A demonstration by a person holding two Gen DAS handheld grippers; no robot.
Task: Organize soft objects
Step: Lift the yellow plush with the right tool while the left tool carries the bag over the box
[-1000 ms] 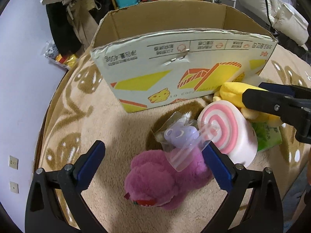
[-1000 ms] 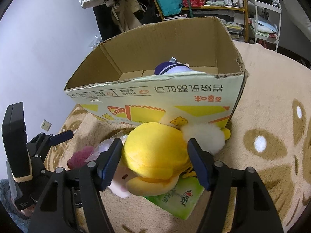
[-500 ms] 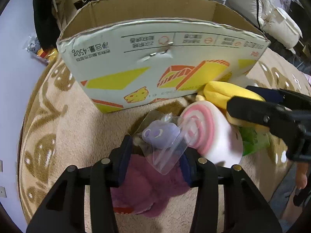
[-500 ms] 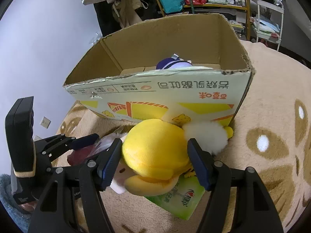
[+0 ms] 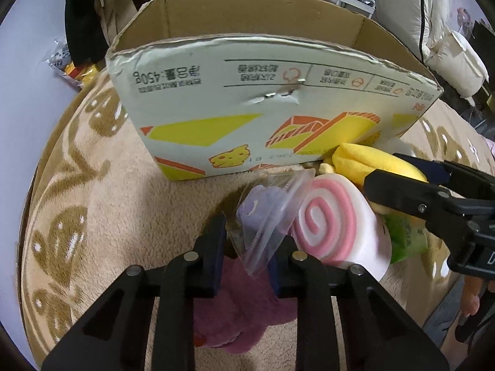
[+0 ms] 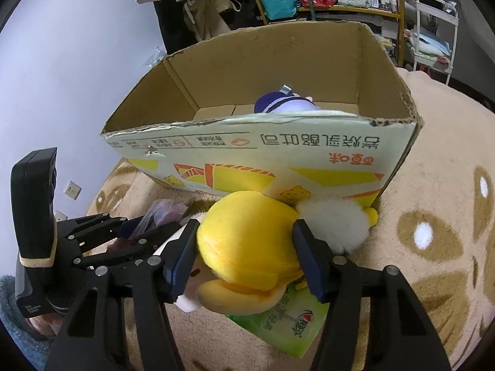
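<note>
We see a beige plush blanket point(image 5: 130, 204) with brown leaf shapes covering the surface. On it stands an open cardboard box point(image 5: 247, 117). Just beside the box lie a magenta plush point(image 5: 247, 315), a pink-swirl cushion point(image 5: 334, 225) and a green tissue pack point(image 6: 287, 324).

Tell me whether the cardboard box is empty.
Not empty. A purple plush toy shows above the near wall of the cardboard box.

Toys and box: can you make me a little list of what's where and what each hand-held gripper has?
box: cardboard box, open top
inside box: purple plush
left hand-held gripper: shut on magenta plush
right hand-held gripper: shut on yellow plush
beside them: pink swirl plush
under yellow plush: green packet
</note>
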